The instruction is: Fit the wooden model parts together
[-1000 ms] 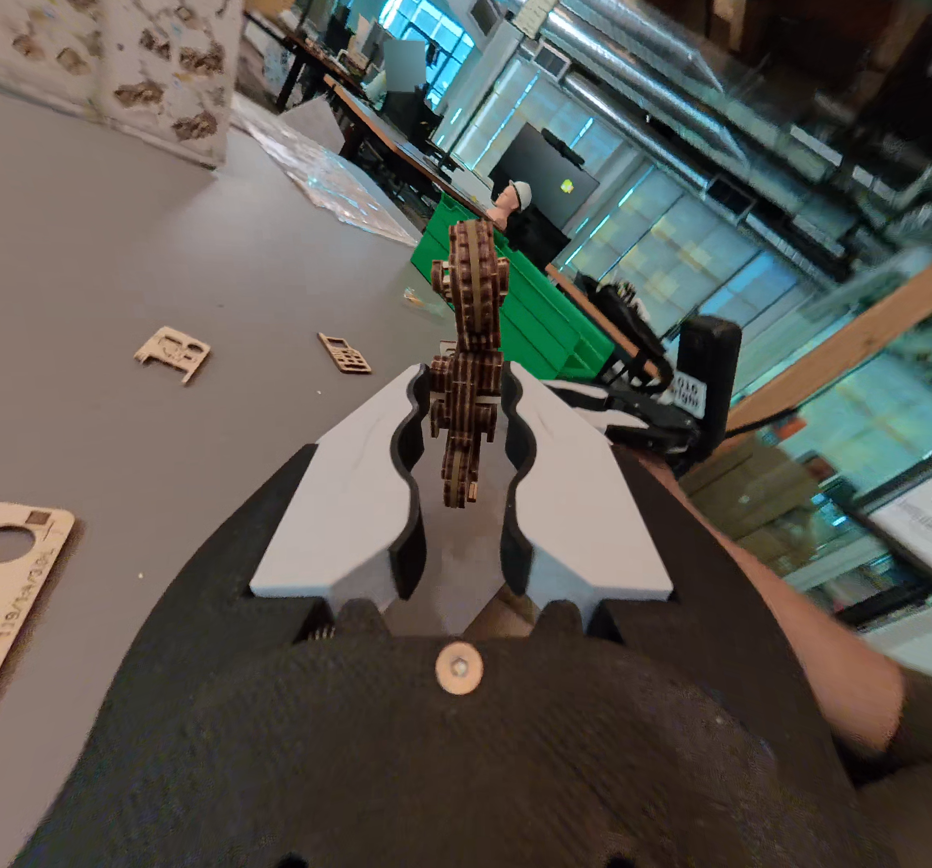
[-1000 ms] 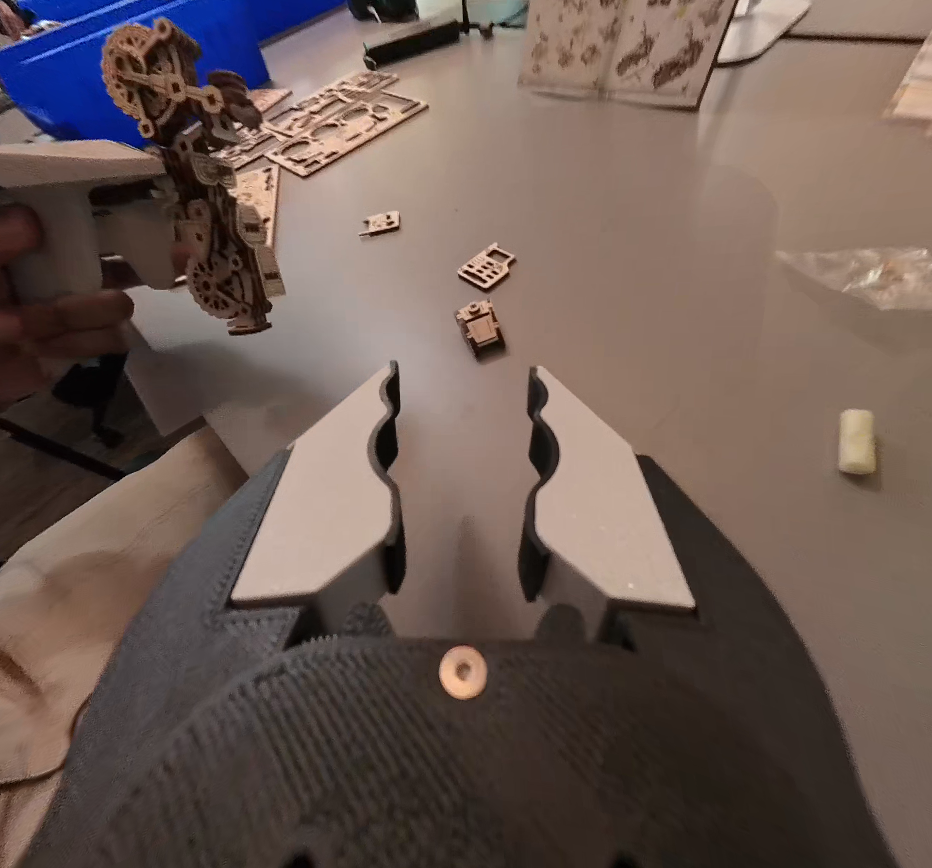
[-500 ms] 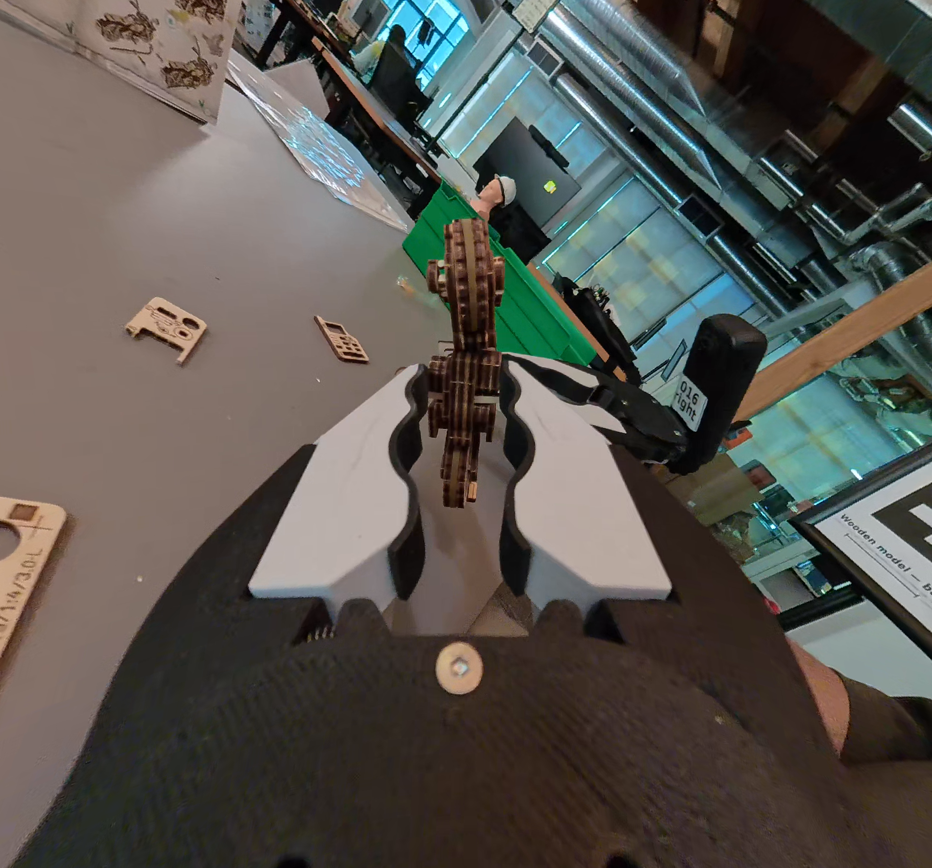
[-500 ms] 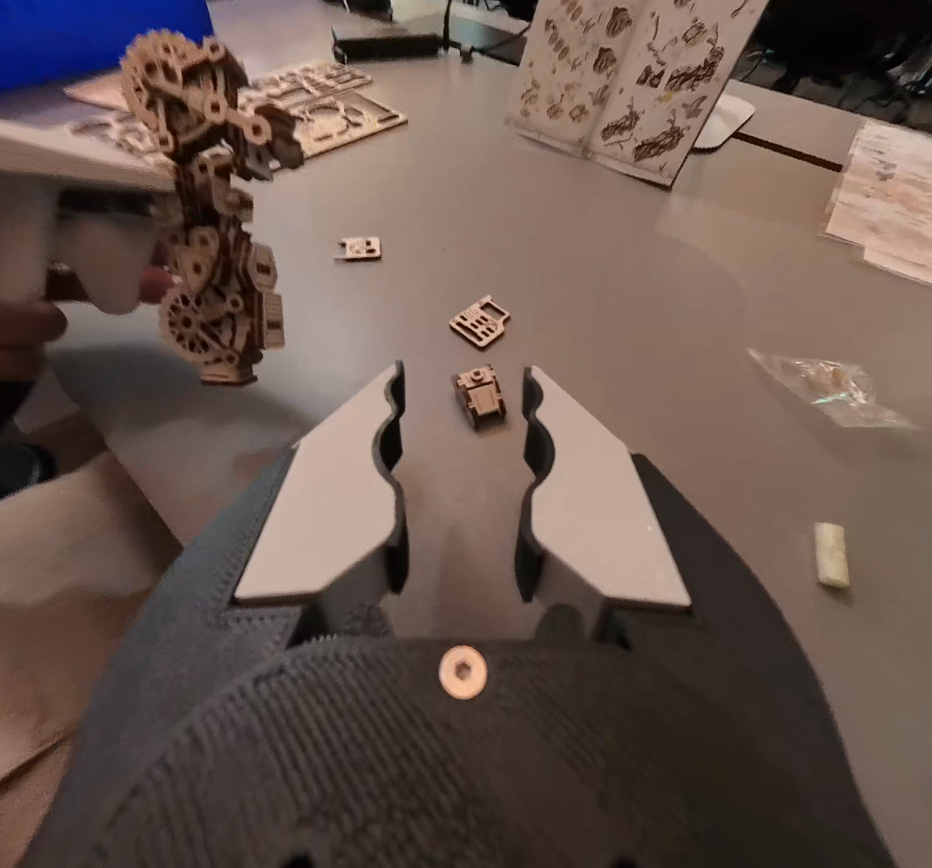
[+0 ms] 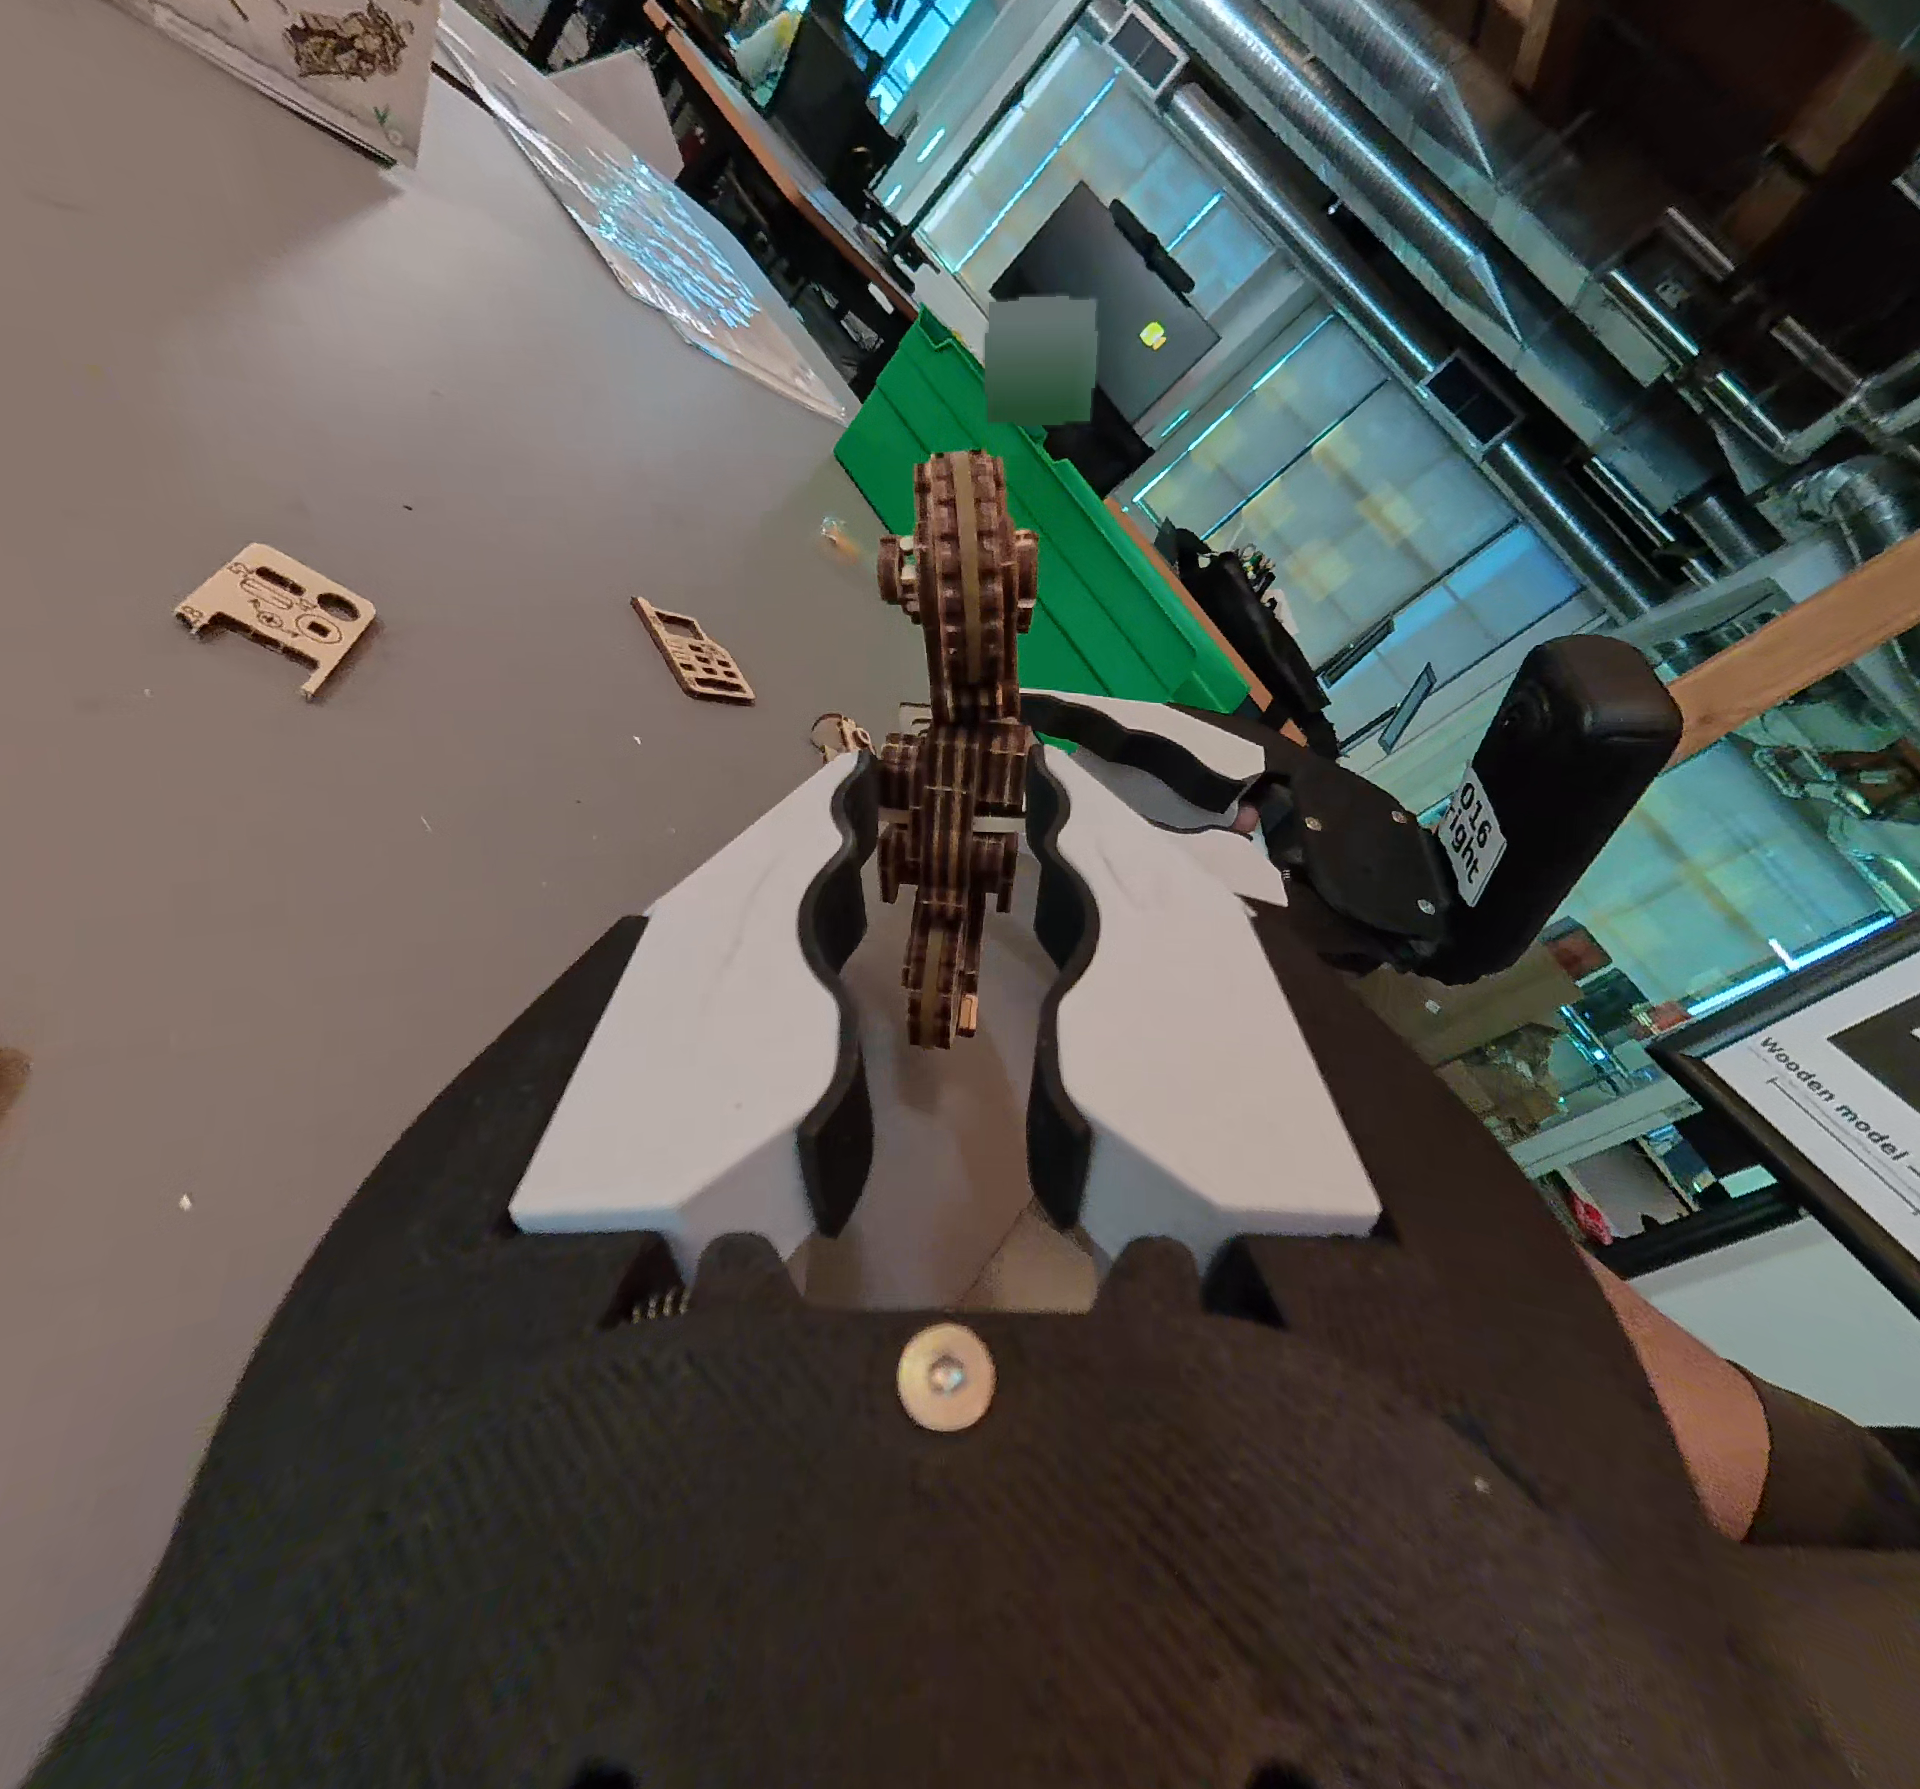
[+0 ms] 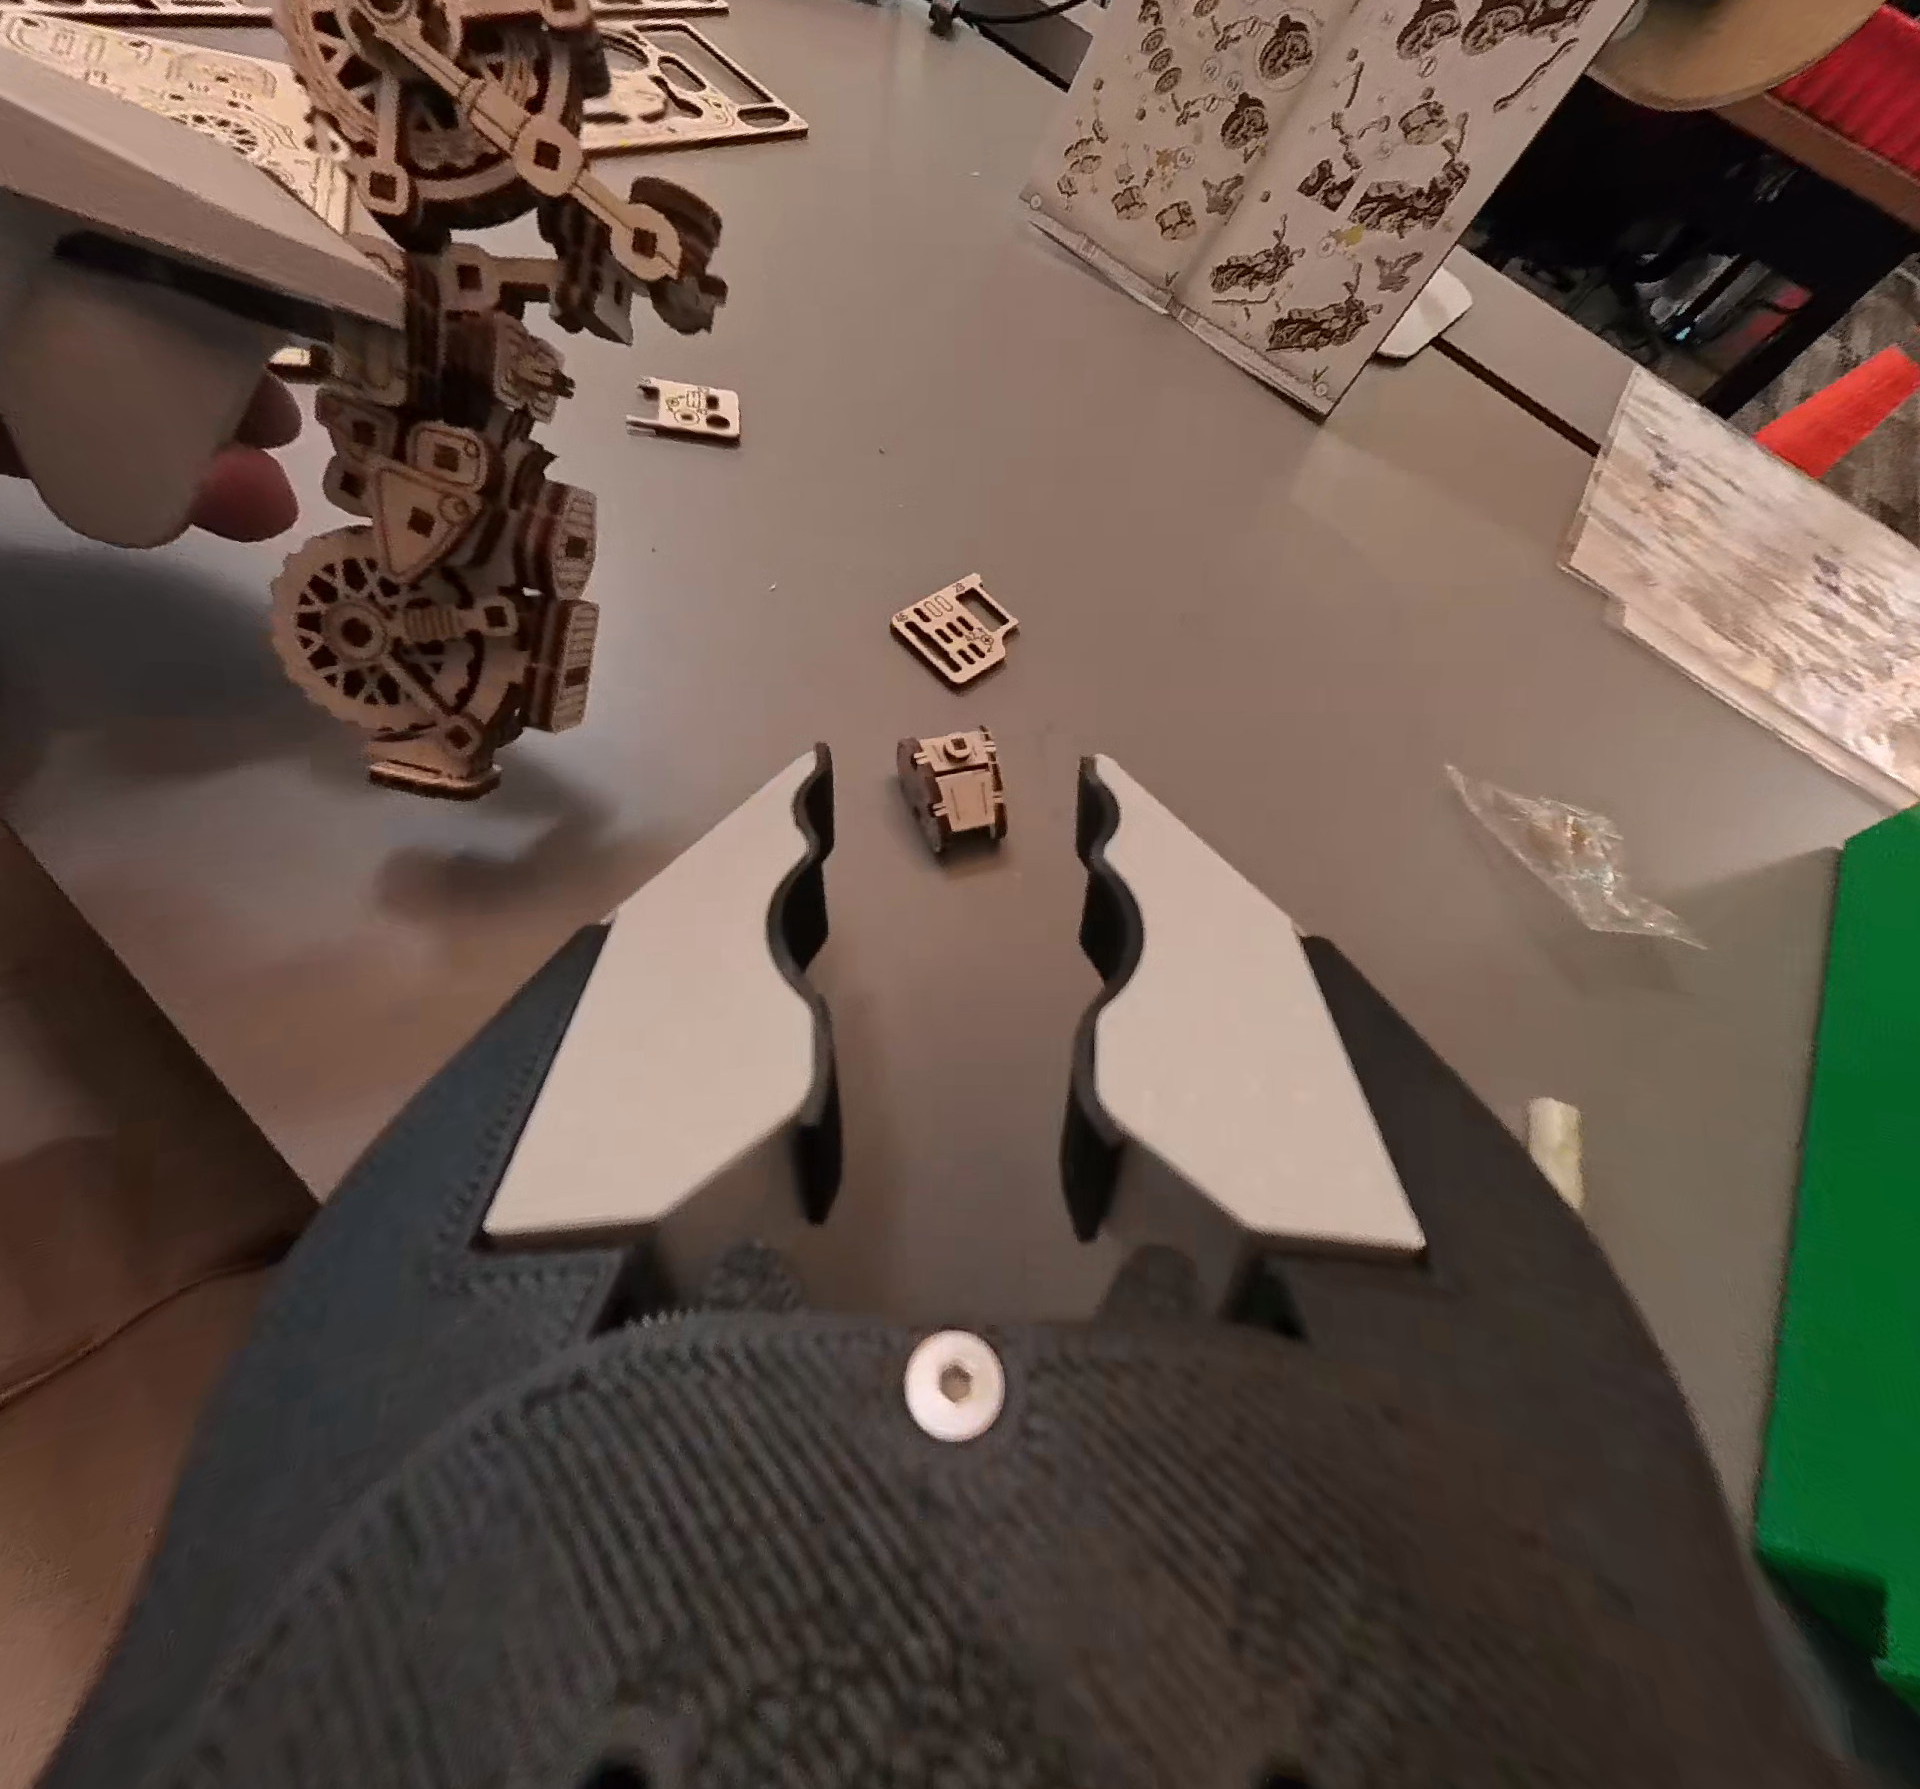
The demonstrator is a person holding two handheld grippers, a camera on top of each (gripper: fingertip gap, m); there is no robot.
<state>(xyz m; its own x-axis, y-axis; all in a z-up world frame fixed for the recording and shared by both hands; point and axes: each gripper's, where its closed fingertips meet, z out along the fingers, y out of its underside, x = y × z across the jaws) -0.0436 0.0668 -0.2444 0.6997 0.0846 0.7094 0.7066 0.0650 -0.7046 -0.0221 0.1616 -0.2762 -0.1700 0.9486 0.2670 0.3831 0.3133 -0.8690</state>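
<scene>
The left tool (image 5: 951, 835) pinches a partly built wooden model (image 5: 961, 752), a motorcycle by its two spoked wheels, and holds it upright, clear of the grey tabletop (image 5: 312, 389). In the right wrist view the same model (image 6: 447, 368) hangs with one wheel above the other, and its lowest part appears not to touch the tabletop, though the angle makes this uncertain.

The right tool (image 6: 951, 794) is spread and holds nothing. A small assembled wooden block (image 6: 953, 794) lies on the tabletop just beyond its fingertips, in line with the gap between them. Just beyond the block lies a flat slotted piece (image 6: 954, 643); farther beyond and to the left lies a second flat piece (image 6: 689, 409). Well beyond the block stands an open instruction sheet (image 6: 1340, 118). To the block's right lies a clear plastic bag (image 6: 1558, 856).
</scene>
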